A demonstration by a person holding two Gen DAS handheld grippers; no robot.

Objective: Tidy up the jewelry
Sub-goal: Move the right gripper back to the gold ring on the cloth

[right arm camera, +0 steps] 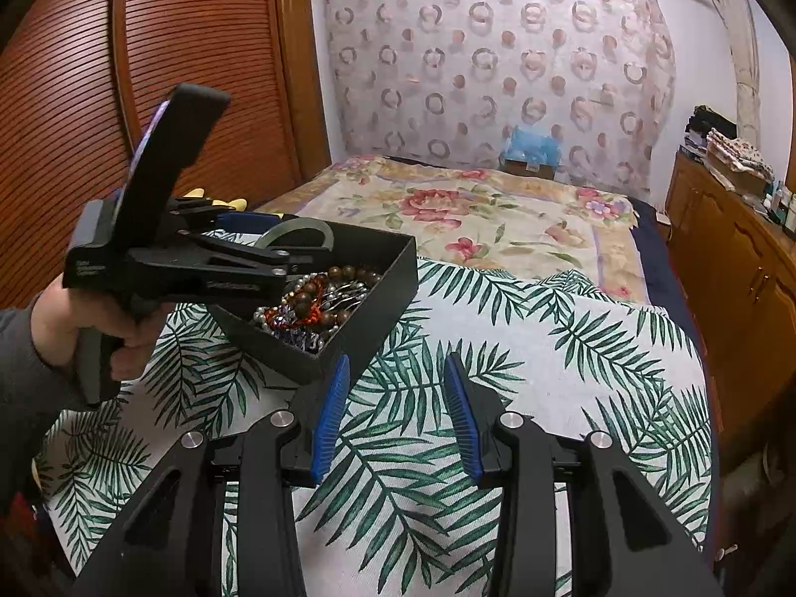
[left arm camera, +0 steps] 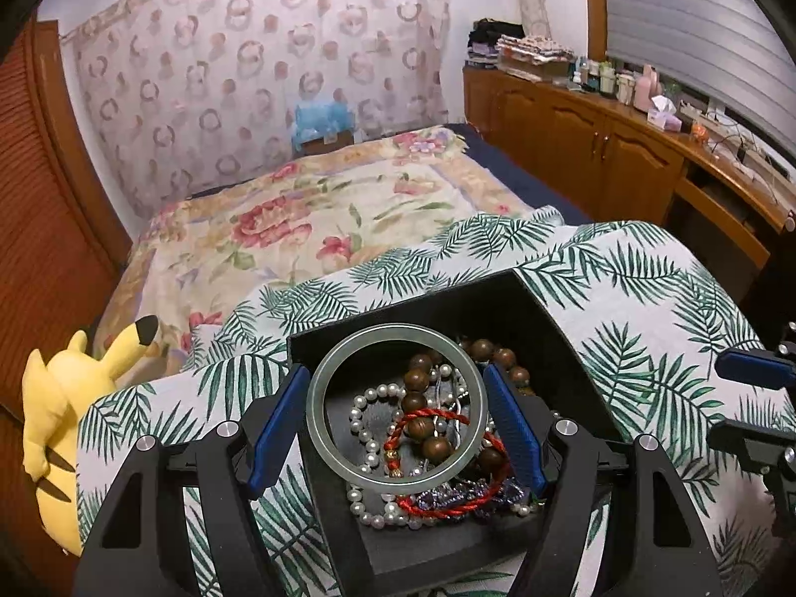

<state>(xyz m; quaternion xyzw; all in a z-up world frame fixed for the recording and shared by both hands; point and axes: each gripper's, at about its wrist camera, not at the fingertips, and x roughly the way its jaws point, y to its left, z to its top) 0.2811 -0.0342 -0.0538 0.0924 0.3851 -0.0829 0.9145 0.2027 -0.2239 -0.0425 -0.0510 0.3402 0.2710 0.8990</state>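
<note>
Blue-padded, the left gripper (left arm camera: 398,413) tilts downward and clamps a pale green bangle (left arm camera: 396,405) by its outer rim, ring face-on to the left wrist camera, over the black jewelry box (left arm camera: 547,318) of beads. The right gripper (right arm camera: 395,413) hangs part-open, empty, above the palm-leaf cloth (right arm camera: 572,348).

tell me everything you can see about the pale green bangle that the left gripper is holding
The pale grey-green bangle is a smooth, plain closed ring that looks like jade or glass, with a slightly translucent, glossy rim. It sits clamped across its width between the left gripper's blue ribbed fingers, which press on its opposite outer edges. It hangs over the open black rectangular box of tangled jewelry; whether it touches that jewelry can't be told. From the right wrist view only its upper arc shows.
</note>
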